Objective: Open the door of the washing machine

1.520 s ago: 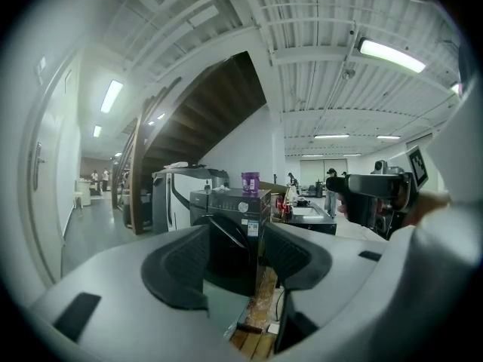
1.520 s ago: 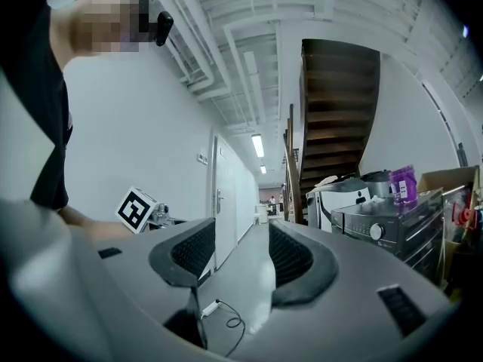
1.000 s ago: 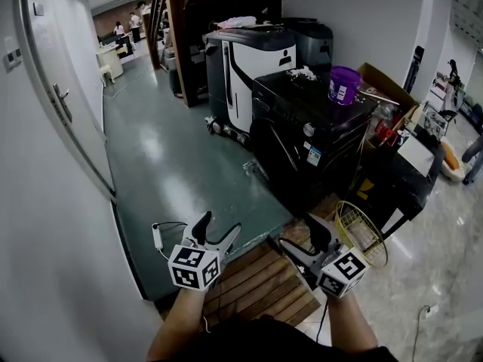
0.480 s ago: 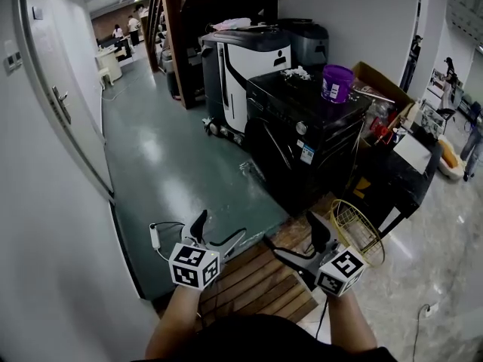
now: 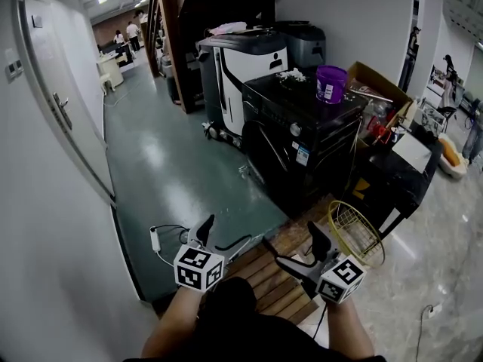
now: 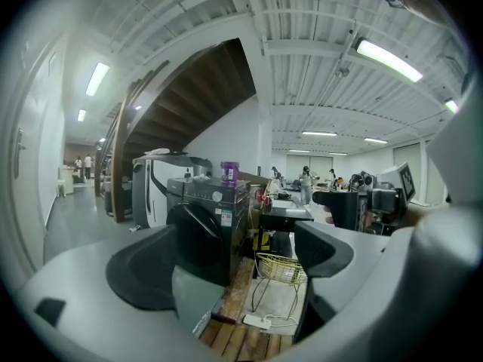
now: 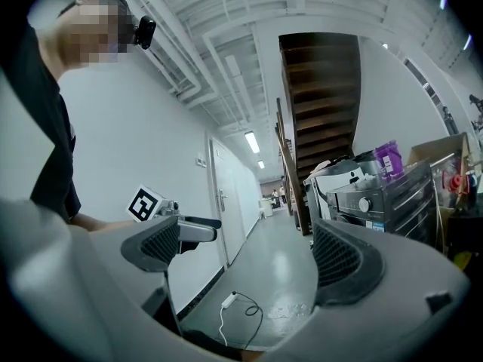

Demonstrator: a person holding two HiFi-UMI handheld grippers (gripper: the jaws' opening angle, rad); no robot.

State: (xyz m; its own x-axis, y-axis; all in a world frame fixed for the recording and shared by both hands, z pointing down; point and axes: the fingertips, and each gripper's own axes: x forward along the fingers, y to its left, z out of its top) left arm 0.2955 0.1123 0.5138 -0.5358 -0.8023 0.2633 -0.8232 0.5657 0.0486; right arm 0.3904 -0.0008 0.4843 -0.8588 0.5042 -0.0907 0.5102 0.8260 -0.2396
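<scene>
Head view, hands: both my forearms reach forward and low, side by side, over the wooden slats.
Head view, left gripper: released, jaws just been opening, nothing between them.
Head view, right gripper: released too, jaws just been opening, empty, held about level.
Head view, washing machine: dark, ahead of both grippers and well apart from them; its round door lies flush to the front, shut.
Head view, purple container: upright on the machine's top; contents not visible.
Head view, wire basket: yellow, on the floor just beside the machine's near corner, tilted toward me.
Head view, cardboard box: behind the machine, flaps up; I cannot tell what it holds.
Left gripper view, pose: tipped slightly down, aimed at the machine's front corner.
Left gripper view, jaws: wide apart; the door shows behind the left pad, the wire basket between the pads, both far off, neither touched.
Left gripper view, neighbour: the right gripper shows at the right edge.
Right gripper view, jaws: spread wide, only green floor and a white cable beyond them.
Right gripper view, surroundings: the left gripper sits at the left, the machine with the purple container off to the right.
</scene>
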